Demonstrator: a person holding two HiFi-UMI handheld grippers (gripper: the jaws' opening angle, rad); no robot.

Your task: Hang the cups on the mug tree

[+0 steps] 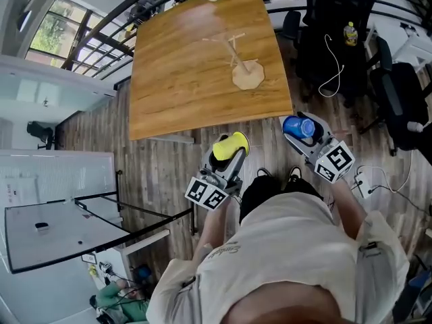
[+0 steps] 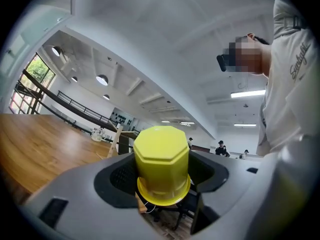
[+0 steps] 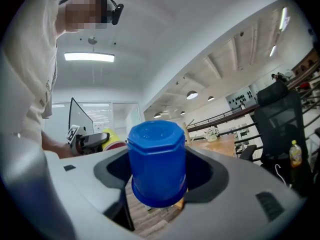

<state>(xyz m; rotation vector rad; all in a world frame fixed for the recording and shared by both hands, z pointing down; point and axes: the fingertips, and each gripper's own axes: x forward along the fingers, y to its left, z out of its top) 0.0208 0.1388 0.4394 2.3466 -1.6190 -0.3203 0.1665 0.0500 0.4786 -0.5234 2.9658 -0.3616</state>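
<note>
Nearest, item one: left gripper (image 1: 227, 156), jaws closed on an upturned yellow cup (image 2: 161, 166) (octagonal bottom toward the camera), held over the plank floor (image 1: 169, 171) just short of the table's near edge. Item two: right gripper (image 1: 306, 136), jaws clamped on a blue cup (image 3: 156, 159) of the same shape, also off the table, by its near right corner. Item three: wooden table (image 1: 175, 86), carrying the wooden mug tree (image 1: 237, 58), which stood on its flat base in the right half, well apart from both cups. Item four: black office chair (image 1: 337, 12) beyond, with a white cable (image 1: 332, 69) and a bottle (image 1: 349, 34).
</note>
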